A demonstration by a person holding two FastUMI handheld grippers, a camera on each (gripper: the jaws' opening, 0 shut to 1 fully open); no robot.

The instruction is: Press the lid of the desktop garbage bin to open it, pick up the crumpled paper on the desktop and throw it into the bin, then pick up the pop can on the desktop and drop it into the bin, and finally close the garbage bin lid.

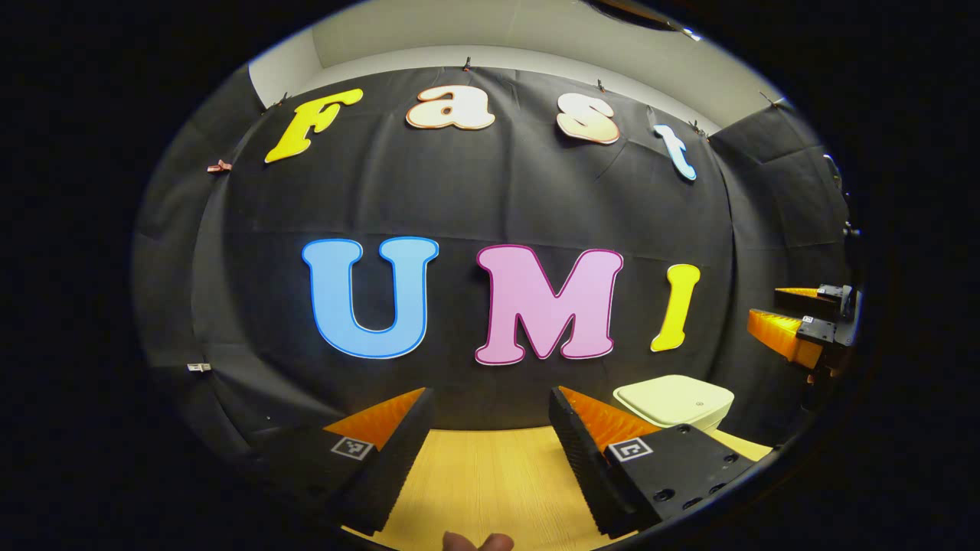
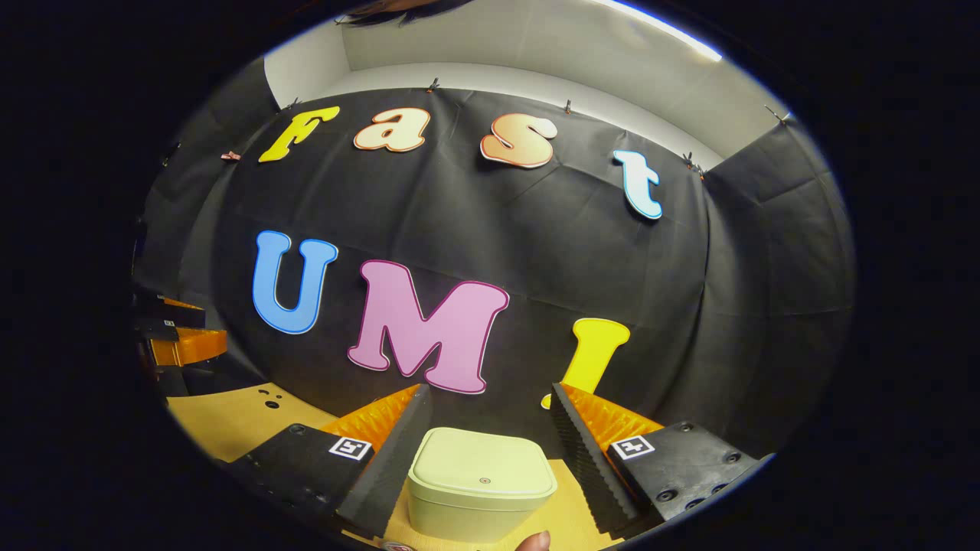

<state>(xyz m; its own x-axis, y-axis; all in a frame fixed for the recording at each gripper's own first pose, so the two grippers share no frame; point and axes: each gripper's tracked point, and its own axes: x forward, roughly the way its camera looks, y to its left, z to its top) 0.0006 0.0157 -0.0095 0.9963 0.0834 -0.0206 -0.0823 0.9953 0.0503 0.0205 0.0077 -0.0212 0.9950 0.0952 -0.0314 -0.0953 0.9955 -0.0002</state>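
Hovering level above the table [image 1: 475, 474], the left gripper [image 1: 490, 413] stands open; the right gripper [image 2: 490, 417], also open, faces the lidded bin [image 2: 482, 486].

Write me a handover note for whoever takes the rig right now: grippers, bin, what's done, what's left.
Left gripper: open, empty, held over the table.
Right gripper: open, empty, pointed at the bin, which sits between its fingers in view; contact can't be judged.
Bin lid: closed.
Paper and can: not spotted from here, so their places need checking.
Done: can't tell from these views.
Left: if nothing is binned yet, press lid open, drop paper, drop can, close lid.
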